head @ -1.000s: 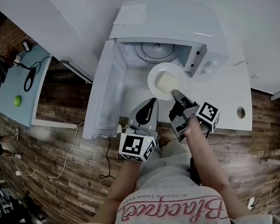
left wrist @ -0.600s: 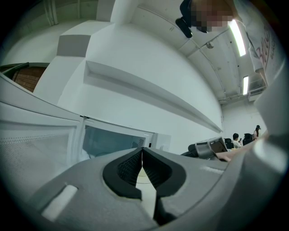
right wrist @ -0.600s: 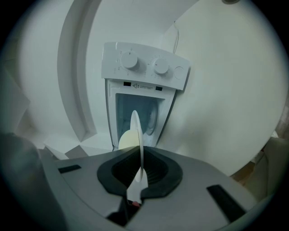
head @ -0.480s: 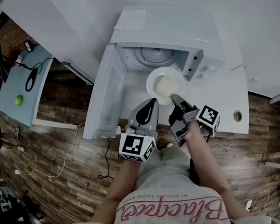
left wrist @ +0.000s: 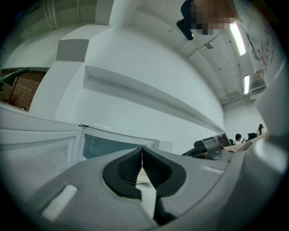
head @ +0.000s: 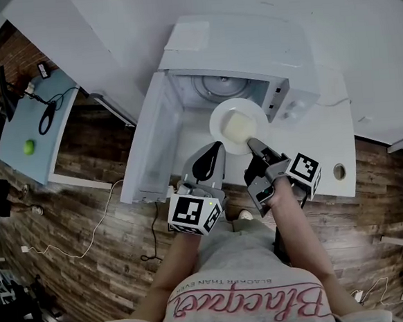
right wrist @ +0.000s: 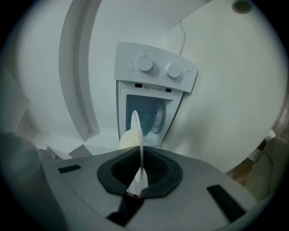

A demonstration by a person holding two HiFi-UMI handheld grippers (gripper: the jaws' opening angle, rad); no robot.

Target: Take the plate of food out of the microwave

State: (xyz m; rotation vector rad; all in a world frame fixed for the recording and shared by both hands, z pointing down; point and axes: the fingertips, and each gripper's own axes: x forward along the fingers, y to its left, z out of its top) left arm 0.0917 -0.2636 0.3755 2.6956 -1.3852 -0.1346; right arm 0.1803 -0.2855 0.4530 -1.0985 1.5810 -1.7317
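Observation:
The white microwave (head: pixel 248 49) stands open, its door (head: pixel 151 140) swung out to the left, and the glass turntable (head: pixel 220 89) shows inside. A white plate (head: pixel 218 124) carrying a pale block of food (head: pixel 238 126) hangs level at the mouth of the oven. My right gripper (head: pixel 250 142) is shut on the plate's near rim. In the right gripper view the plate (right wrist: pixel 137 135) runs edge-on between the pads (right wrist: pixel 156 173), with the food (right wrist: pixel 126 139) to its left. My left gripper (head: pixel 218 147) is shut and empty, just left of the plate and beside the door (left wrist: pixel 36 149).
The microwave sits on a white counter (head: pixel 325 147) that has a round hole (head: pixel 339 172) at its right. A power cord (head: pixel 108 213) trails over the wooden floor. A small table (head: pixel 25 129) with a green object stands far left.
The view has shifted slightly. The plate and both grippers keep almost the same place relative to the microwave, and the right gripper's hold is unchanged.

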